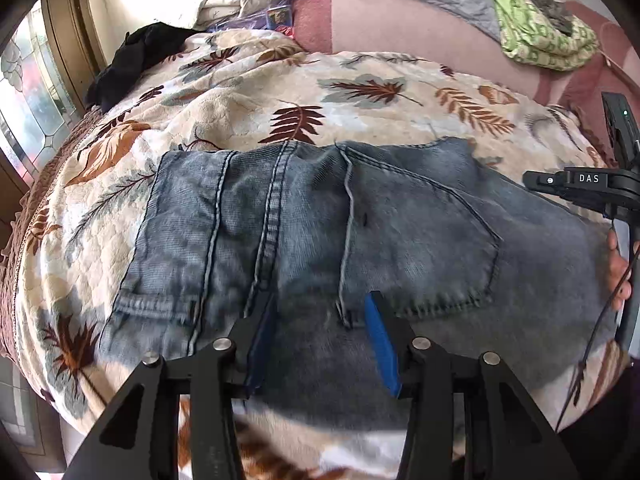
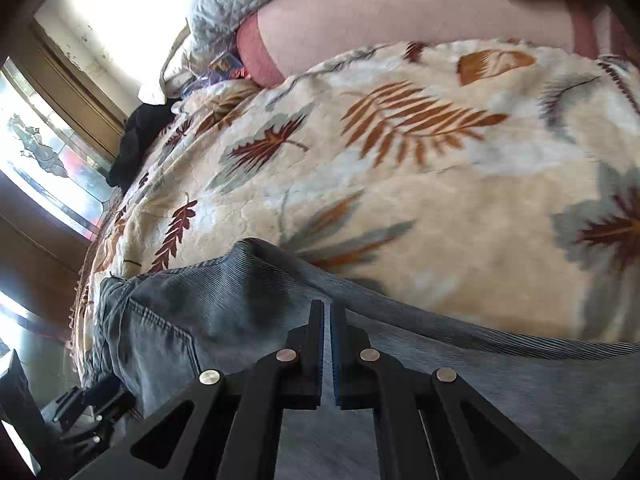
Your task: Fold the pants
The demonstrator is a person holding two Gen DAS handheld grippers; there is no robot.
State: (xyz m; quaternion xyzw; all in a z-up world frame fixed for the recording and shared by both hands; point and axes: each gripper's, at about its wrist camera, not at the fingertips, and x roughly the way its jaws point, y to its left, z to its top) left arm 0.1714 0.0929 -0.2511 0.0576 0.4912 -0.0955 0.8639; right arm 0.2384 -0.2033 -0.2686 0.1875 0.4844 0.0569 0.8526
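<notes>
**Jeans nearly folded: flatten before letting go**

While I had both wrist feeds up, the jeans (image 1: 320,240) lay folded into a compact block on the leaf-print blanket (image 1: 360,92), near edge of the bed, back pocket (image 1: 432,240) facing up. The left gripper (image 1: 320,344) hovered low over the near hem, fingers apart, gripping nothing. The right gripper (image 2: 327,344) sat at the right end of the denim, fingers together with only a sliver between; I couldn't tell whether any cloth was pinched in there.

My read: final fold or tidy-up. To do it well, I'd have kept the right end pinned, brought the left side over in one sweep, matched the edges, then pressed the seams flat. Main risk was thick denim springing back open.
</notes>
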